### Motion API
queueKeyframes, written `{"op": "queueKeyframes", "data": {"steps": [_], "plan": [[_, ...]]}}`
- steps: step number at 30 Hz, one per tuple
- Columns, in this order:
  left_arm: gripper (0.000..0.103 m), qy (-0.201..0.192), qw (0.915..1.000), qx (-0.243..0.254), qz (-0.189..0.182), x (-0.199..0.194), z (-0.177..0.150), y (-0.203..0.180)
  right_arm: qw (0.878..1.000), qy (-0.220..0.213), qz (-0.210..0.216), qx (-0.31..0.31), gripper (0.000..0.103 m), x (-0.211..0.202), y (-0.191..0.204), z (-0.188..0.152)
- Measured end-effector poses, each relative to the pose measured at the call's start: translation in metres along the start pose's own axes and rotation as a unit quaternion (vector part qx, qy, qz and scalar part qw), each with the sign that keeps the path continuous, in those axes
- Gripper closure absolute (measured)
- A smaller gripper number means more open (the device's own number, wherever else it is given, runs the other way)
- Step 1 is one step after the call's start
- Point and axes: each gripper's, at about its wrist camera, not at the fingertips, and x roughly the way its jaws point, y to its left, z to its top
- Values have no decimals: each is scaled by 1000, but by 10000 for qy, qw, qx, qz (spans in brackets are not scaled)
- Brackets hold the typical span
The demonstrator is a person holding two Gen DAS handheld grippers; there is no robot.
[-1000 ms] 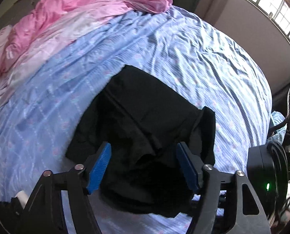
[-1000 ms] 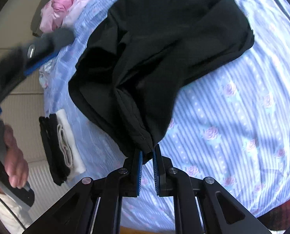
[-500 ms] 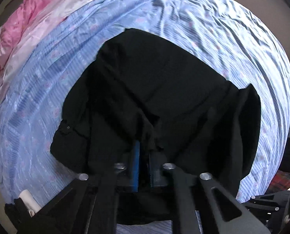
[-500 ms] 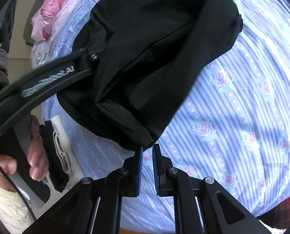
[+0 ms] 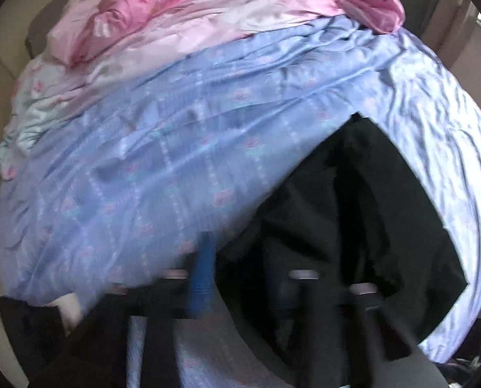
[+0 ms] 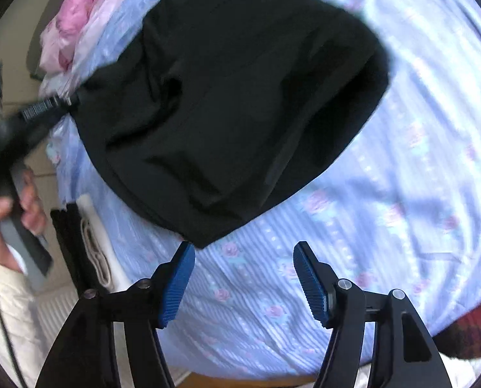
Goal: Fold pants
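The black pants (image 6: 227,106) lie bunched on the bed's blue sheet (image 6: 402,177), near its front edge. The right gripper (image 6: 243,278) has its jaws wide apart and holds nothing, just in front of the pants' corner. The left gripper (image 5: 240,278) is blurry; it reaches the pants' side edge, but I cannot tell how its jaws stand.
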Motion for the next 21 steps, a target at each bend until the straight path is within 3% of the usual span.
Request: {"op": "queueKeyframes", "data": {"steps": [1, 5, 6, 7, 10, 13, 17, 21], "plan": [[37, -62, 9999, 5, 114, -2, -3, 0, 10000, -64, 29, 30, 38, -9, 2, -1], [37, -430, 9922, 198, 1156, -26, -14, -1, 9960, -692, -70, -560, 38, -50, 17, -9], [37, -567, 9912, 196, 1184, -35, -17, -2, 9937, -848, -140, -722, 38, -55, 19, -9], [37, -674, 9921, 174, 1047, -43, -19, -5, 9906, -1024, -221, -882, 38, -60, 18, -7], [37, -832, 9960, 299, 97, -64, -29, -26, 9841, -1225, -537, -1165, 38, -62, 5, 8], [37, -970, 9879, 1142, -399, -72, -42, -79, 9818, -1356, -768, -1085, 38, -63, -17, 27], [37, -860, 9790, 1831, -244, -47, -45, -138, 9810, -1397, -977, -929, 38, -67, -43, 52], [37, -743, 9800, 1831, 249, -12, -43, -170, 9796, -1420, -1088, -918, 38, -70, -53, 59]]}}
